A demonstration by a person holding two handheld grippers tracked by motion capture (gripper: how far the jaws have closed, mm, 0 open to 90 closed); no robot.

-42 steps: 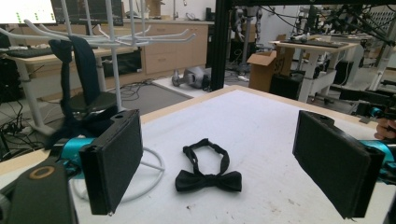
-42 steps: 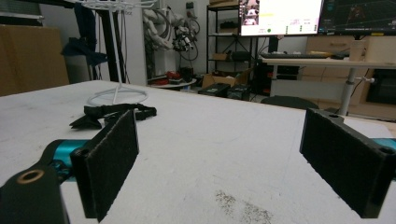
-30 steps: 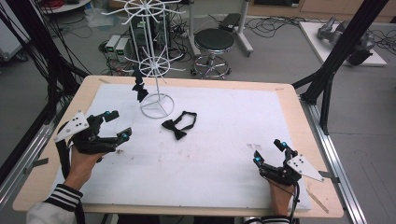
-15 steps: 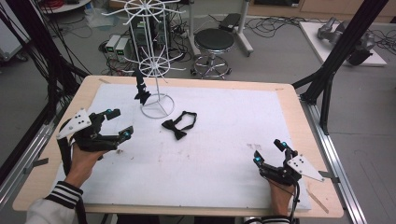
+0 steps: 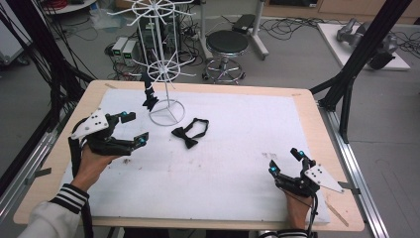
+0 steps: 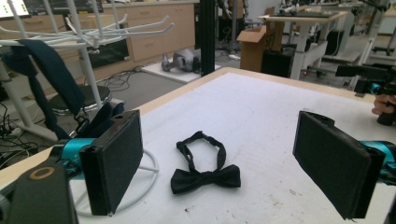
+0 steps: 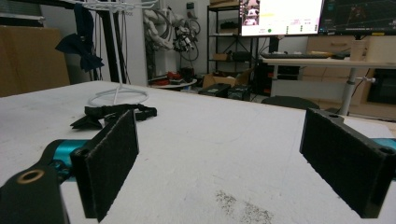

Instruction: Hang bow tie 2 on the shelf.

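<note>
The bench (image 5: 307,106) carried a white mat (image 5: 237,148) that covered most of its top. A black bow tie (image 5: 189,134) lay flat on the mat, left of centre toward the far side, just to the right of the wire rack (image 5: 166,94). The rack's ring base sat on the mat at the far left. Its top tier was cut off by the upper edge of the high view.

A dark bow tie (image 5: 148,96) hung from a lower arm of the rack. The high view rendered it as a small dark shape. The left gripper view showed it as a dark blue strap and bow (image 6: 51,84), partly hidden behind the near pad.

The left tongs (image 5: 130,130) were spread wide, above the mat at the left edge, pointed toward the bow tie (image 6: 205,163). In that view the tie lay between the two pads, apart from both, with its strap loop on the far side. The same view showed the right hand (image 6: 384,105) far off, cut by the frame edge.

The right tongs (image 5: 286,162) were also spread and held nothing, low over the mat at the near right. The right gripper view showed the tie (image 7: 114,114) edge-on, its shape hard to read, with the rack base (image 7: 119,96) behind it.
</note>
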